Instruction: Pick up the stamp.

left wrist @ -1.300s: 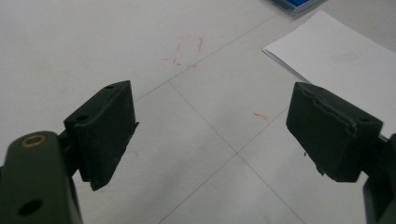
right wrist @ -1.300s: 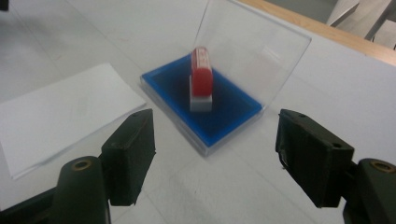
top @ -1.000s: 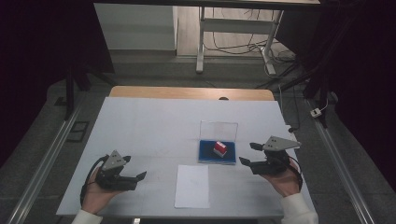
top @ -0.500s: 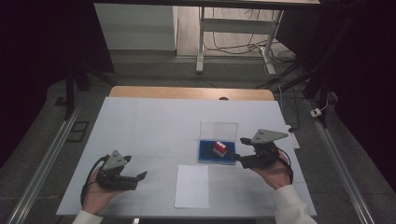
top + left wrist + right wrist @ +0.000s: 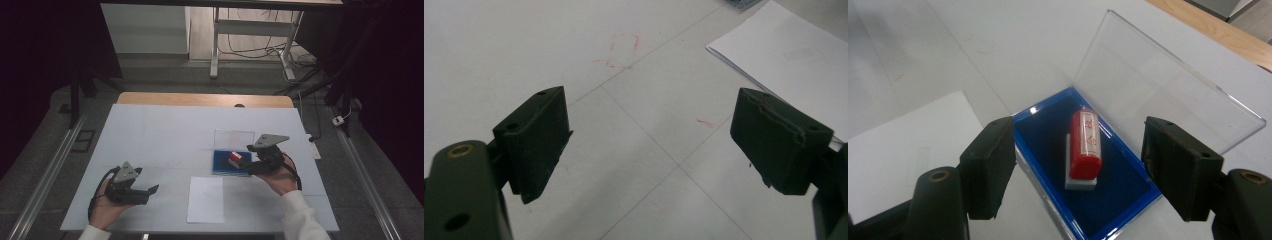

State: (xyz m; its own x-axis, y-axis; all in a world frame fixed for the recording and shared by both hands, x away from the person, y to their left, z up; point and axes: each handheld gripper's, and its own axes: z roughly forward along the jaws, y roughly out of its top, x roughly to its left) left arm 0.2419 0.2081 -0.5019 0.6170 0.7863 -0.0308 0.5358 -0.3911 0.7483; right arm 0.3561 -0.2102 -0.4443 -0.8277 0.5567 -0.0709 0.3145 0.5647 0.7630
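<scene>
Left hand-held gripper [image 5: 150,190]: jaws wide, empty, over white desk [image 5: 165,135]. White paper sheet [image 5: 206,199]: centre front. Red cylindrical stamp [image 5: 1085,145]: lying in blue-lined clear plastic case [image 5: 1045,135]. Right hand-held gripper [image 5: 1083,170]: jaws wide, flanking case.

A white table [image 5: 165,135] with faint grid lines and small red marks carries a blue-lined case [image 5: 220,165], its clear lid open, and a white paper sheet [image 5: 206,199] just before it
</scene>
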